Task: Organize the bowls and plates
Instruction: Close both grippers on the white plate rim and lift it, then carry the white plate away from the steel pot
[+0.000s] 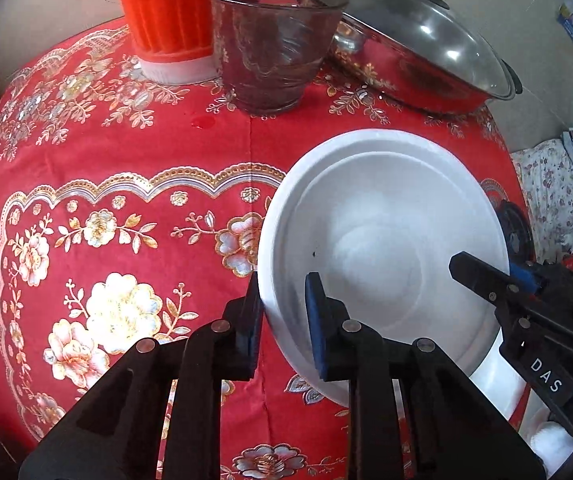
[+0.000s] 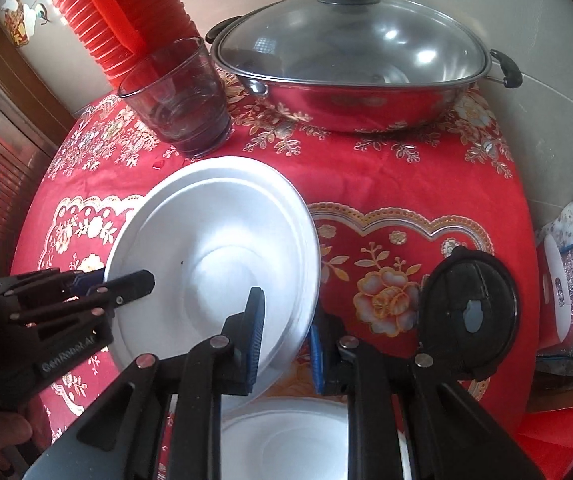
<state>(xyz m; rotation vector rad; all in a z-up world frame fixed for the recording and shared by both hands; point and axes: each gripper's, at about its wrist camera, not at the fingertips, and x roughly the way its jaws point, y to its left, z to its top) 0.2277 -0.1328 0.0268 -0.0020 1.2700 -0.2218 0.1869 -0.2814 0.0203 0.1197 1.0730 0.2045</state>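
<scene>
White plate [image 1: 382, 216]: I have it tilted, my left gripper [image 1: 284, 320] pinching one rim, right gripper [image 2: 286, 340] pinching the opposite rim.

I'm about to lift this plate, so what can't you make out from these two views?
- Under the white plate: both views, the plate itself covers the cloth.
- Second white dish: right wrist view, cut off by the bottom edge and the right gripper.
- Pot contents: reflections on the glass lid.
- Red stack top: cut off by the frame edge in both views.
</scene>
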